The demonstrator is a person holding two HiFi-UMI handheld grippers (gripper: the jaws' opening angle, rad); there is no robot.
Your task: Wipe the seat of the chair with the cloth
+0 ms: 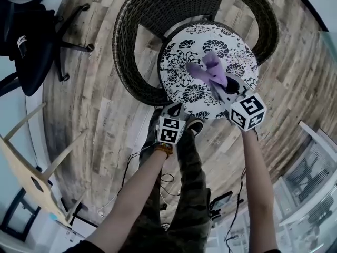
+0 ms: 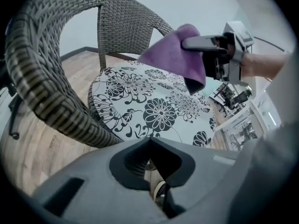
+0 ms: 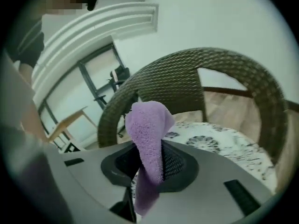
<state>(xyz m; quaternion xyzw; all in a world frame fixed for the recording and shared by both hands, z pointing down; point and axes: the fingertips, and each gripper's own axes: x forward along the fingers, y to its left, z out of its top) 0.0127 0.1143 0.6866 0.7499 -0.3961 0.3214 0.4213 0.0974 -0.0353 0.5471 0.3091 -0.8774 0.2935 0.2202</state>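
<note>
- Purple terry cloth (image 3: 148,139) is pinched between the two jaws of the right gripper (image 1: 224,88). One rounded end pokes up past the jaw tips and a longer tail hangs below them.
- From the left gripper's view, the cloth hangs in the air over the far side of the seat and looks clear of it, though I cannot be sure.
- The seat is a round cushion (image 1: 184,62), white with black flower prints, and it sits inside the curved shell of the chair.
- The wicker chair (image 1: 142,15) is dark brown woven rattan. Its tub back and arms wrap round the cushion, with an open gap in the backrest.
- The left gripper (image 2: 150,143) is held low at the cushion's near edge, beside the wicker arm. Its jaws are pressed together with nothing between them.
- Both of the person's forearms reach out over the chair, the right one further than the left. An orange band (image 1: 164,149) circles the left wrist.
- The person's camouflage trousers (image 1: 189,194) and one shoe (image 1: 194,124) are just in front of the cushion.
- The chair stands on a wood-plank floor (image 1: 100,104), and thin cables (image 1: 168,181) trail across the floor by the person's feet.
- A black office chair (image 1: 26,41) stands well apart at the left, near a pale wooden frame (image 1: 31,162).
</note>
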